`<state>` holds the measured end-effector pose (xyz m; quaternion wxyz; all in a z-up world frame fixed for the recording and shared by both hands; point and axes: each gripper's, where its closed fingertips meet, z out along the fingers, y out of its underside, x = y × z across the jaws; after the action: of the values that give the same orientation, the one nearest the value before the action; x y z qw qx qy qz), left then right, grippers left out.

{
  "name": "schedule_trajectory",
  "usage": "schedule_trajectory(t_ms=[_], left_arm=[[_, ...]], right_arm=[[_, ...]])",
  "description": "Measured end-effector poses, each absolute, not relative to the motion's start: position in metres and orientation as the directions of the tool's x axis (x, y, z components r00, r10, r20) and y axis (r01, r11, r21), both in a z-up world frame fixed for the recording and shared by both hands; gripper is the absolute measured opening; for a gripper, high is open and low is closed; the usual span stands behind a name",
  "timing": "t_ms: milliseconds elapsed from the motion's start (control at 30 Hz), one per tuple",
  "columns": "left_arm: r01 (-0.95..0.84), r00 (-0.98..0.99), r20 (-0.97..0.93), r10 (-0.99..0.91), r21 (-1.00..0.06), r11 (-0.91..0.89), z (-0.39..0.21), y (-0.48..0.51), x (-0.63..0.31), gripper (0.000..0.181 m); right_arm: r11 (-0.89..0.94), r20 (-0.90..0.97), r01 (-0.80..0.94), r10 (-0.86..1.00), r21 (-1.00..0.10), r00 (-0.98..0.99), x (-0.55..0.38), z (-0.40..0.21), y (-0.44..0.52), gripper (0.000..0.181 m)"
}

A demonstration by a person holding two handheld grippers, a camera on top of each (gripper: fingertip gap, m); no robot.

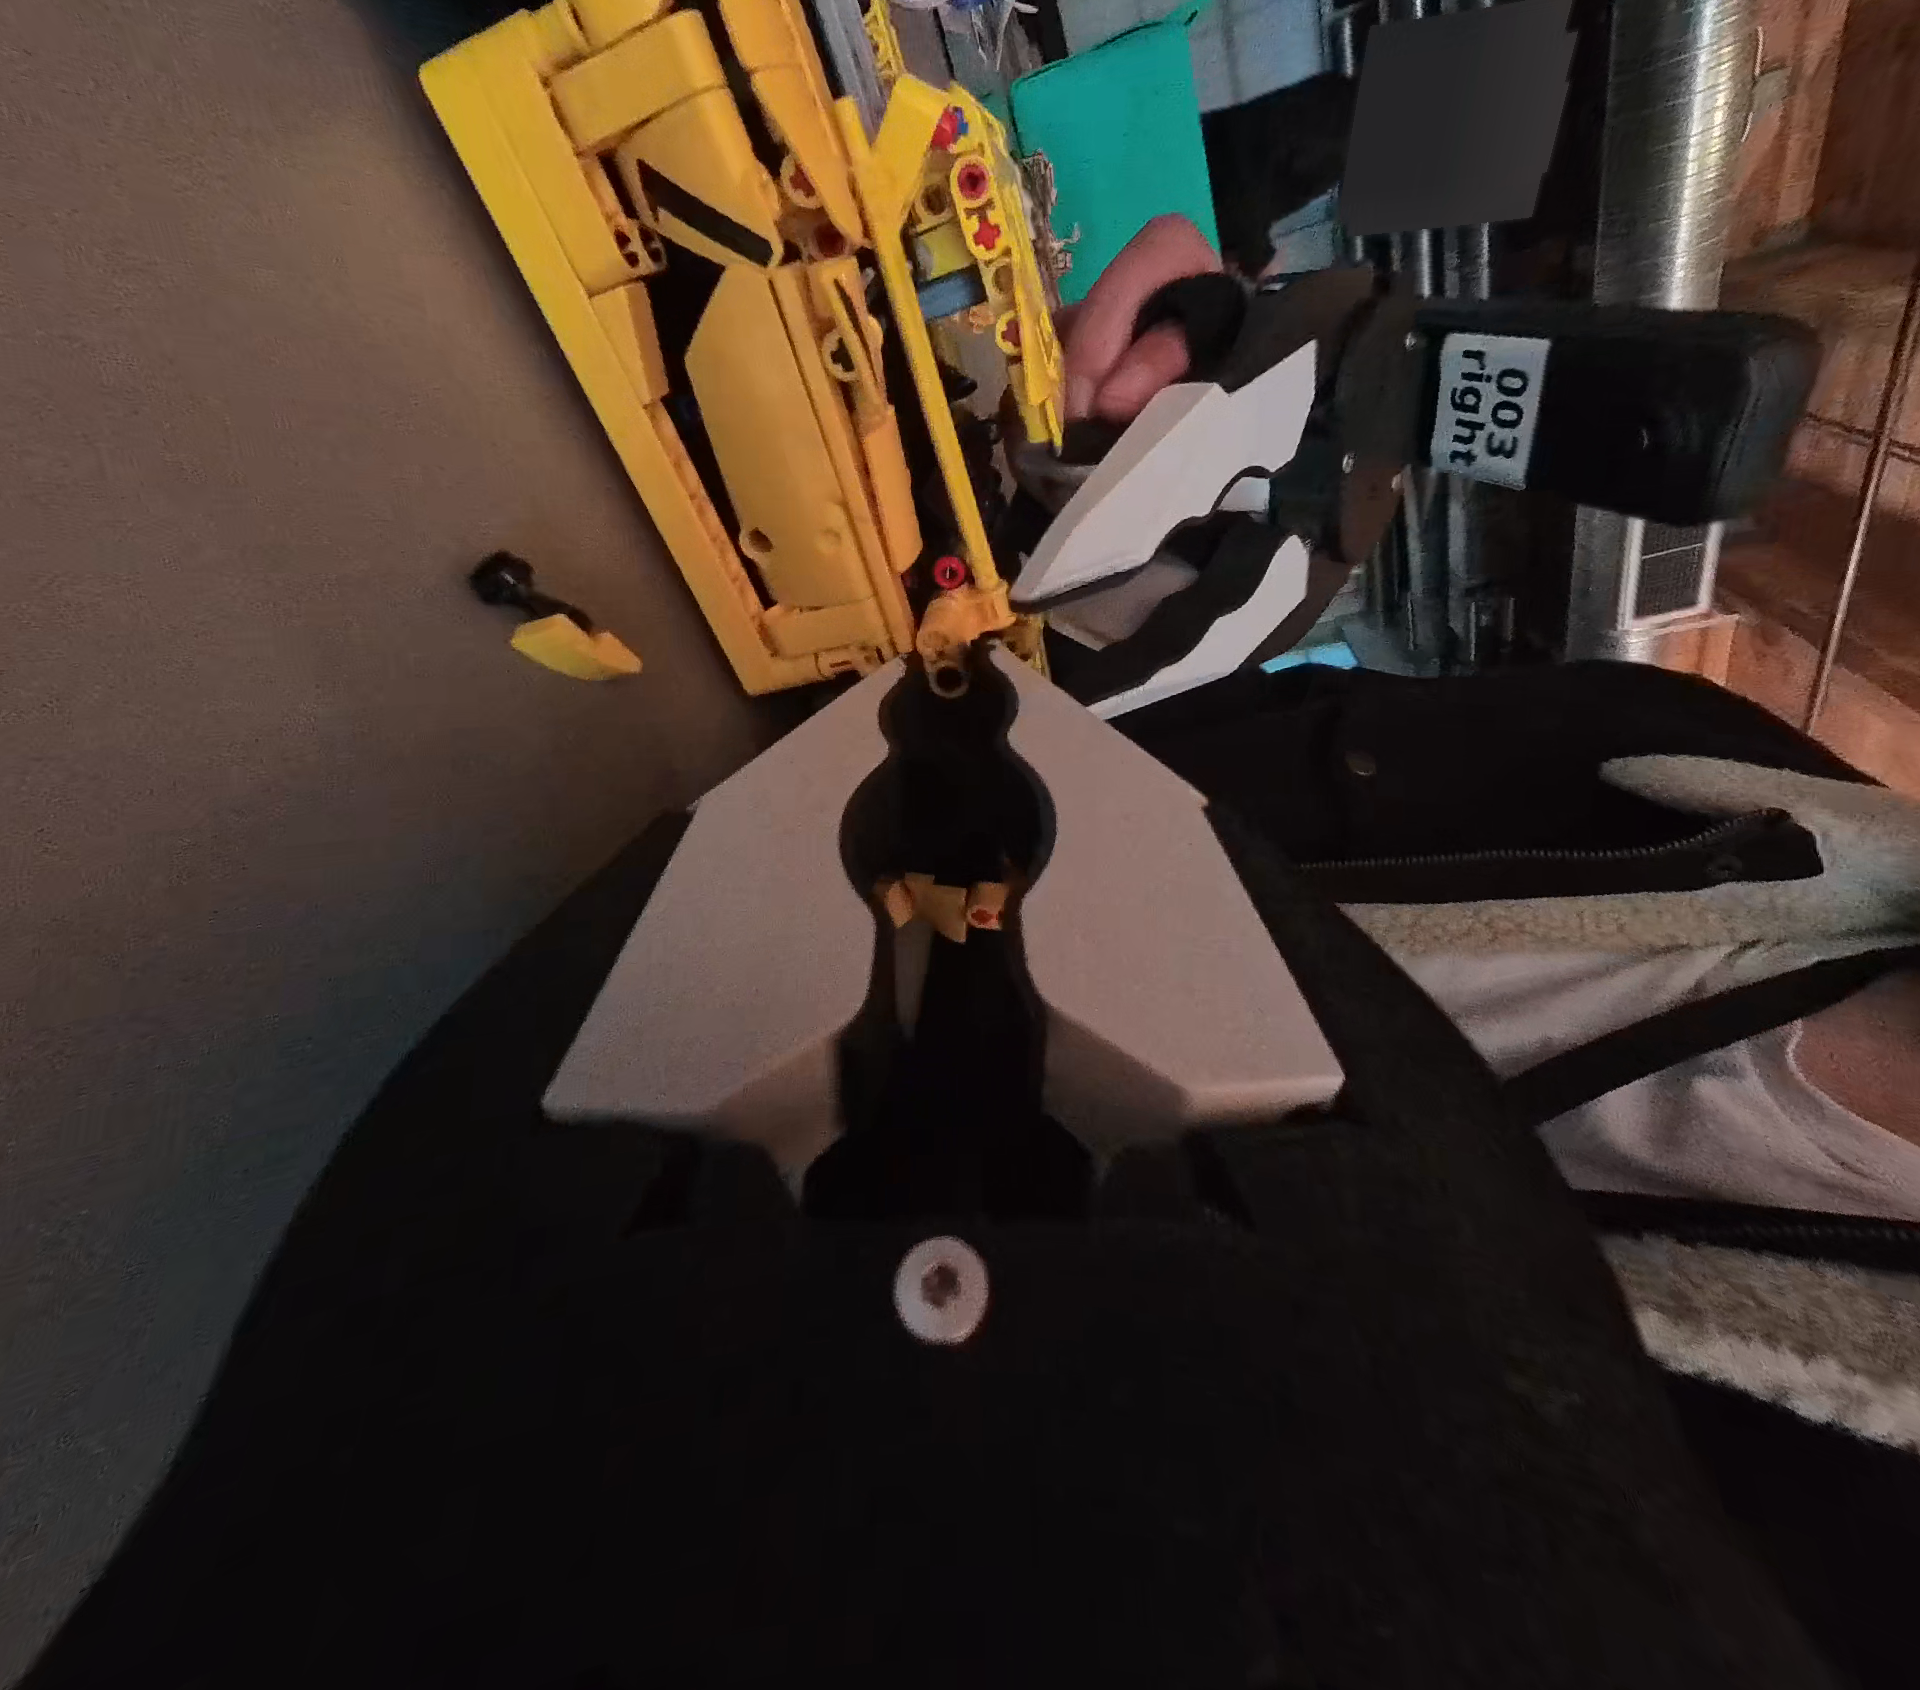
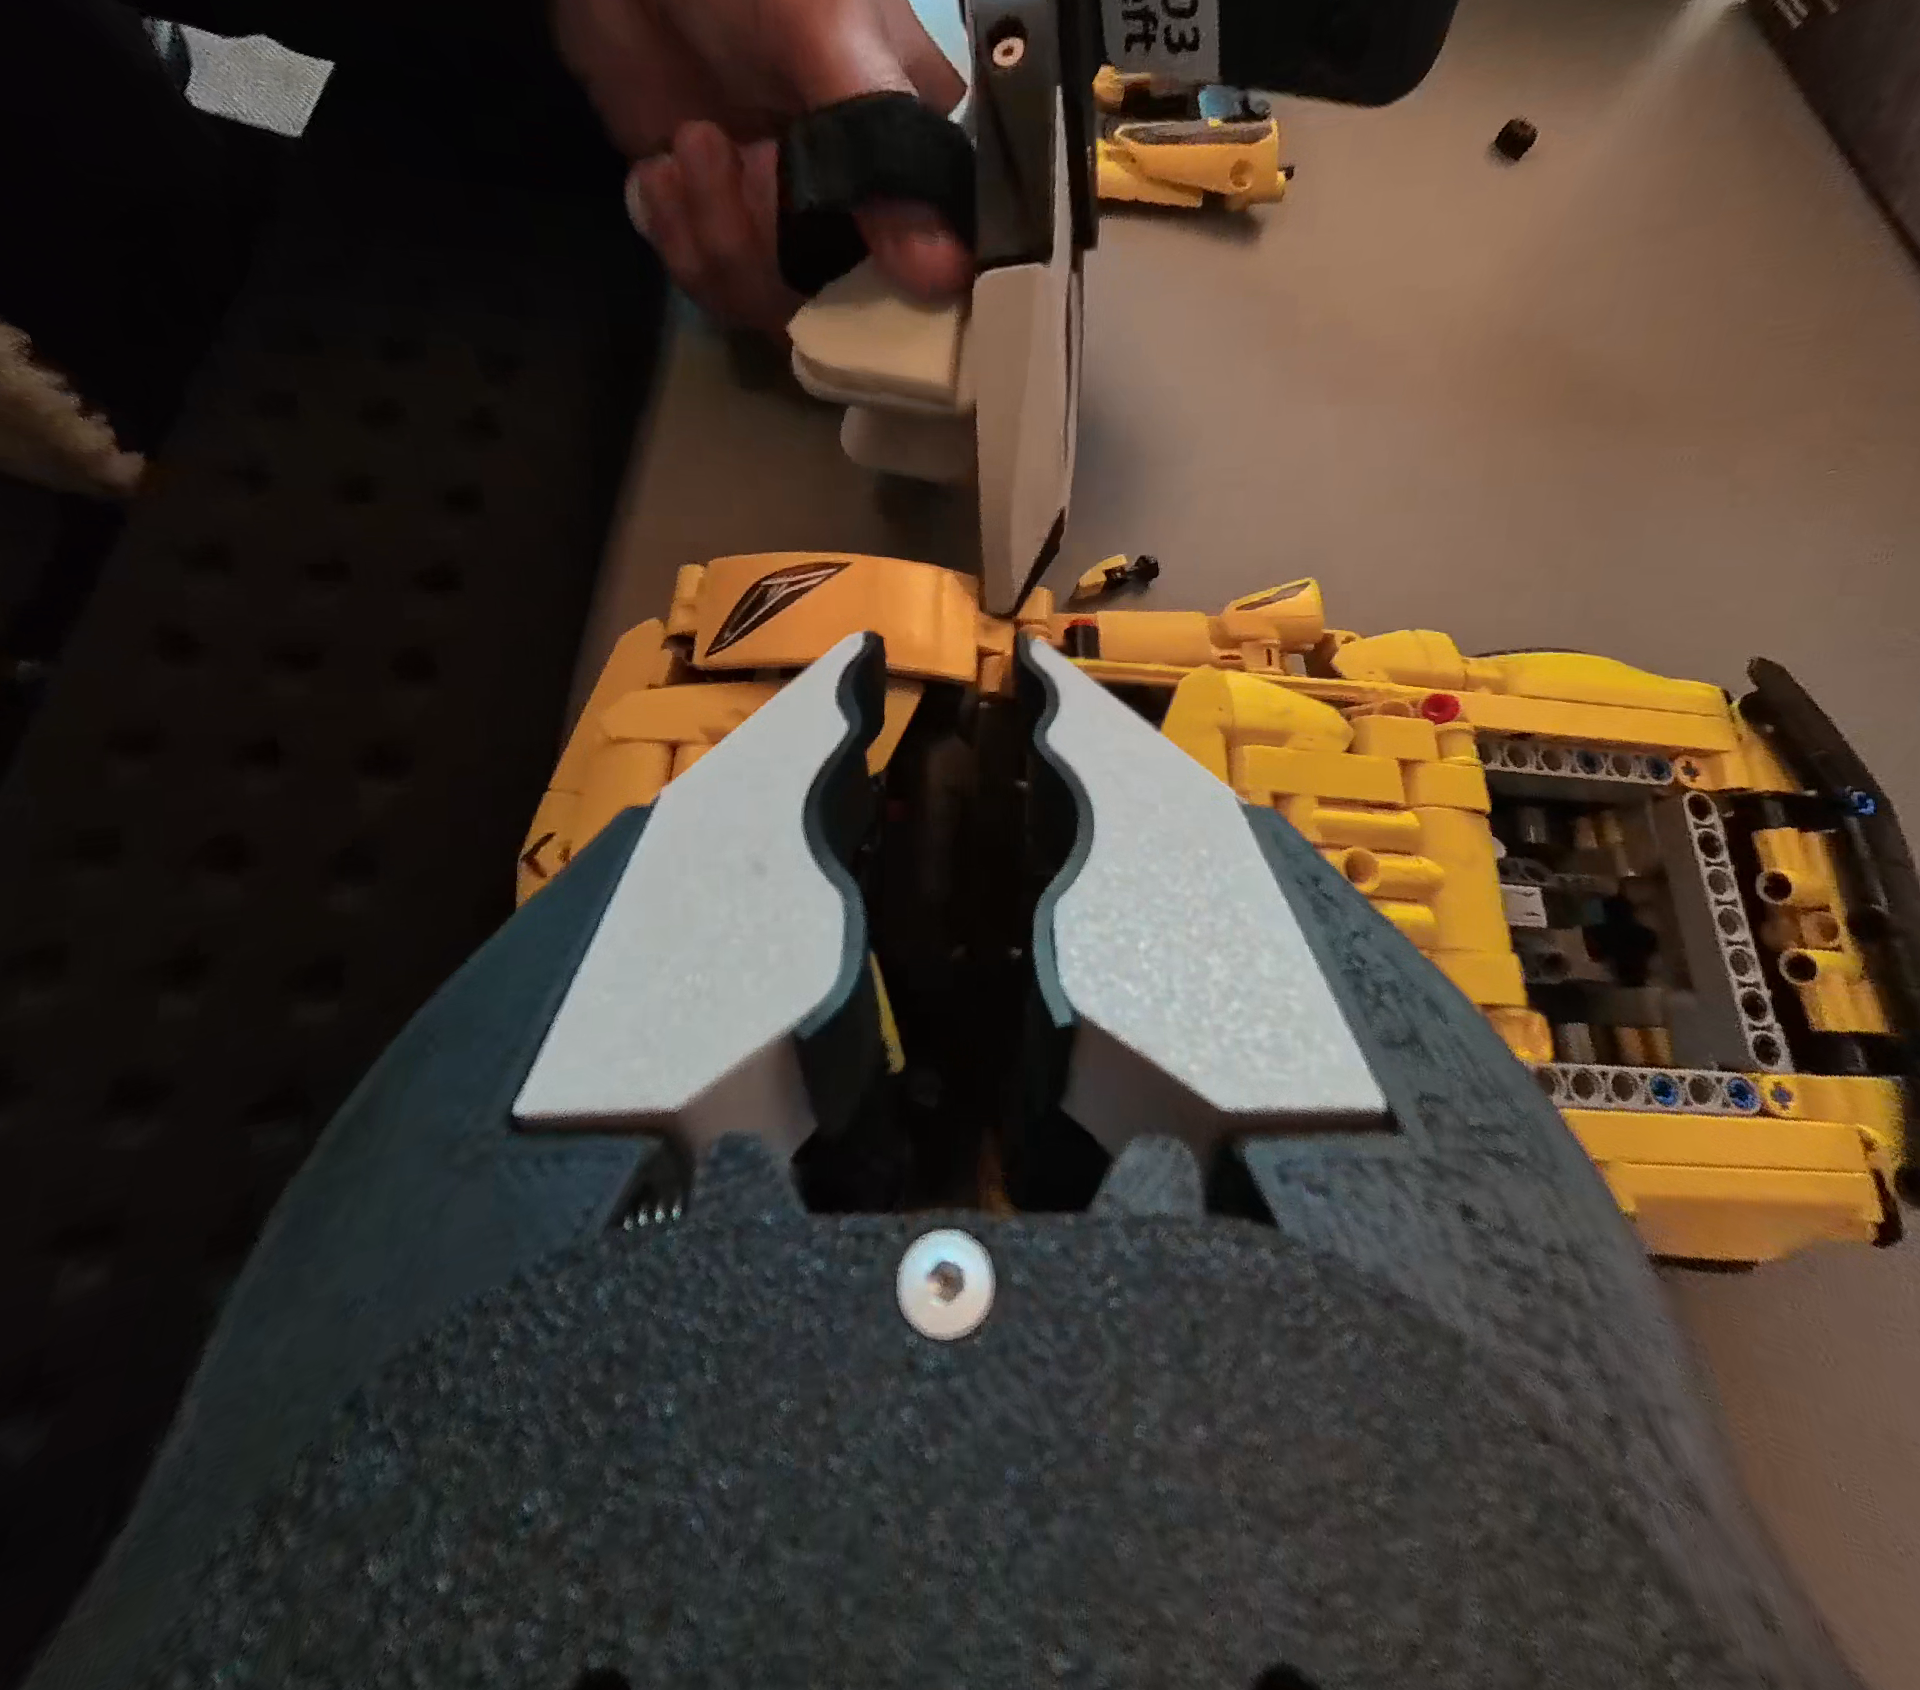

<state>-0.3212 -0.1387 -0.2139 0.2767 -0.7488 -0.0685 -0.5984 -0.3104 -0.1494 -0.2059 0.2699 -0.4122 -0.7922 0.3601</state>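
grippers, two: left gripper [image 1: 951,664] clenched on a small yellow joint piece [image 1: 961,617] of one yellow brick car [image 2: 1351,809] mid-worktop [image 2: 1455,414] — right gripper [image 2: 945,653] parted, straddling its roof; one loose yellow piece [image 1: 571,643] beside.

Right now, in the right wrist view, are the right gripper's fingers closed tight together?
No: the right gripper has a clear gap between its fingertips, and the yellow toy car shows through it.
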Motion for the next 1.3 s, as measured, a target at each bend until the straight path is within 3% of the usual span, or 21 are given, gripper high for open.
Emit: schedule_trajectory(t_ms=[200, 267, 333, 800, 967, 1200, 1300], left_arm=[[0.415, 0.301, 0.921, -0.249, -0.361, -0.835, -0.215, -0.141, -0.321, 0.007], [0.416, 0.298, 0.923, -0.245, -0.356, -0.837, -0.215, -0.141, -0.32, 0.007], [0.424, 0.298, 0.924, -0.24, -0.353, -0.834, -0.215, -0.141, -0.322, 0.007], [0.402, 0.324, 0.906, -0.272, -0.392, -0.828, -0.212, -0.155, -0.34, 0.006], [0.401, 0.309, 0.9, -0.308, -0.417, -0.815, -0.203, -0.161, -0.34, 0.006], [0.313, 0.386, 0.804, -0.452, -0.575, -0.756, -0.188, -0.165, -0.335, 0.006], [0.287, 0.41, 0.784, -0.465, -0.595, -0.75, -0.188, -0.166, -0.326, 0.008]], right_arm=[[0.446, 0.264, 0.409, 0.864, -0.796, -0.428, -0.295, -0.198, -0.132, 0.01], [0.442, 0.246, 0.455, 0.87, -0.773, -0.427, -0.296, -0.21, -0.13, 0.013], [0.415, 0.213, 0.465, 0.879, -0.782, -0.427, -0.297, -0.214, -0.132, 0.0], [0.32, 0.111, 0.502, 0.909, -0.803, -0.403, -0.3, -0.21, -0.137, 0.0], [0.316, 0.104, 0.464, 0.898, -0.828, -0.427, -0.303, -0.2, -0.151, 0.021], [0.35, 0.036, 0.497, 0.843, -0.794, -0.536, -0.3, -0.213, -0.183, 0.027], [0.342, 0.019, 0.491, 0.835, -0.801, -0.551, -0.301, -0.211, -0.19, 0.027]])
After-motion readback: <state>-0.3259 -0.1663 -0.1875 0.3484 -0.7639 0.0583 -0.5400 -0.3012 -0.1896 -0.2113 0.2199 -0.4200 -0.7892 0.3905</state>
